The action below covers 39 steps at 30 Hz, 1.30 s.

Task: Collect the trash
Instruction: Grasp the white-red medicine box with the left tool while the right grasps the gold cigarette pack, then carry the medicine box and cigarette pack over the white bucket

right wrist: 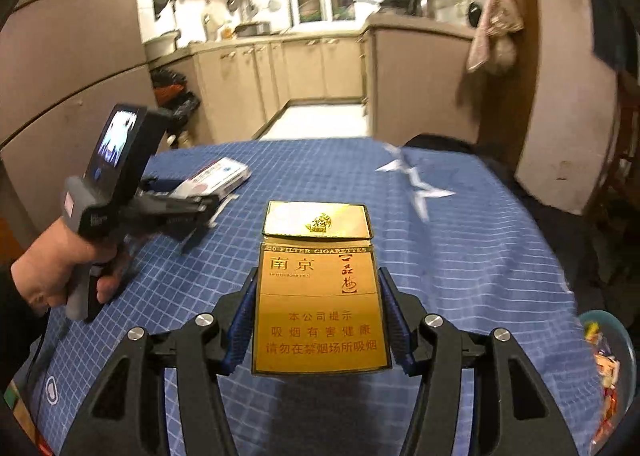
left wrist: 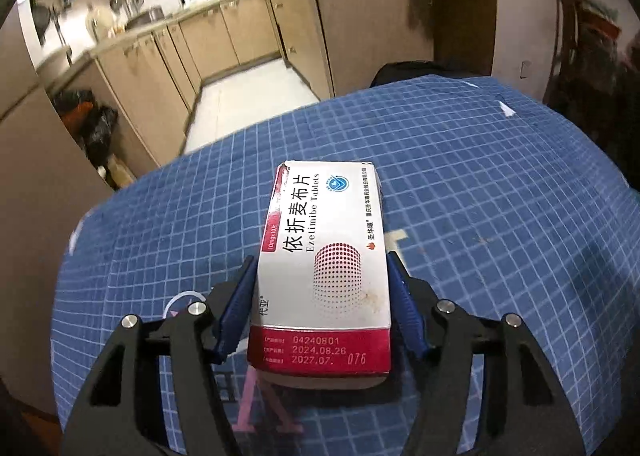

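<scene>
- Left gripper (left wrist: 322,276): jaws partway closed, blue pads against both sides of the Ezetimibe tablet box (left wrist: 328,256); box sits between the fingers, far end sticking out fwd over the blue grid tablecloth (left wrist: 480,176).
- Right gripper (right wrist: 318,288): mid-open, clamped on the gold cigarette pack (right wrist: 320,308), lid end fwd.
- Tip: keep both grips square & firm, lift level, w/o crushing the cardboard.
- Paper scraps (right wrist: 416,184) lie ahead-right of the right gripper; probably next.

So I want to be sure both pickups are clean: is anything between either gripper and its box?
Nothing visible. The left gripper has the tablet box directly between its blue pads, and the right gripper likewise has the gold cigarette pack. No bin shows, so the way there cannot be judged.
</scene>
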Each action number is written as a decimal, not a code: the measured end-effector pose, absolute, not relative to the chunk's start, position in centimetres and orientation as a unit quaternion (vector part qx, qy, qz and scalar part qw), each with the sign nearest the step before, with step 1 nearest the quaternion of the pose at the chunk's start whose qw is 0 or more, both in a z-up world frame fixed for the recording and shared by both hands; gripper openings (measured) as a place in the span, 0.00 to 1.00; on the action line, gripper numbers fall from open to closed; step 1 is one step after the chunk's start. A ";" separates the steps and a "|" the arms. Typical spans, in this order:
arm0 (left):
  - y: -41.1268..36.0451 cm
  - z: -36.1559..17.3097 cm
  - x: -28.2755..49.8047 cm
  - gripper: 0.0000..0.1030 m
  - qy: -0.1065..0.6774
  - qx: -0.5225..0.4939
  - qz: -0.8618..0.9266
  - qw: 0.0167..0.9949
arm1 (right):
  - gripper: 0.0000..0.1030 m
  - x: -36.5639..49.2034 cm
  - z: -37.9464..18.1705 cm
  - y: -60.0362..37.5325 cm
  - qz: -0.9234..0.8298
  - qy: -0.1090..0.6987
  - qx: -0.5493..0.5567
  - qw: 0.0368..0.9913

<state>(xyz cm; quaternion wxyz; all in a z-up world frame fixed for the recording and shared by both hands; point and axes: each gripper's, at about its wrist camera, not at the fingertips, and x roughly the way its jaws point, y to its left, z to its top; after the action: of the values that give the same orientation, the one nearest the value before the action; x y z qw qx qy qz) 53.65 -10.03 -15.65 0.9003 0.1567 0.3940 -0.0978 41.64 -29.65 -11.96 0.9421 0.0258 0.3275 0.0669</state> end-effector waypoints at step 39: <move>-33.7 -8.4 7.5 0.58 0.171 0.116 -0.378 0.902 | 0.55 -11.8 -8.7 -46.9 -0.302 0.156 0.078 0.937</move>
<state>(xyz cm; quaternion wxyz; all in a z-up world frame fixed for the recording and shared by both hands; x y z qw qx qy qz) 7.49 -33.66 -8.40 0.9024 0.1163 0.1710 -0.3780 -11.84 -46.88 -8.68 0.9373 0.0780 0.1564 -0.3015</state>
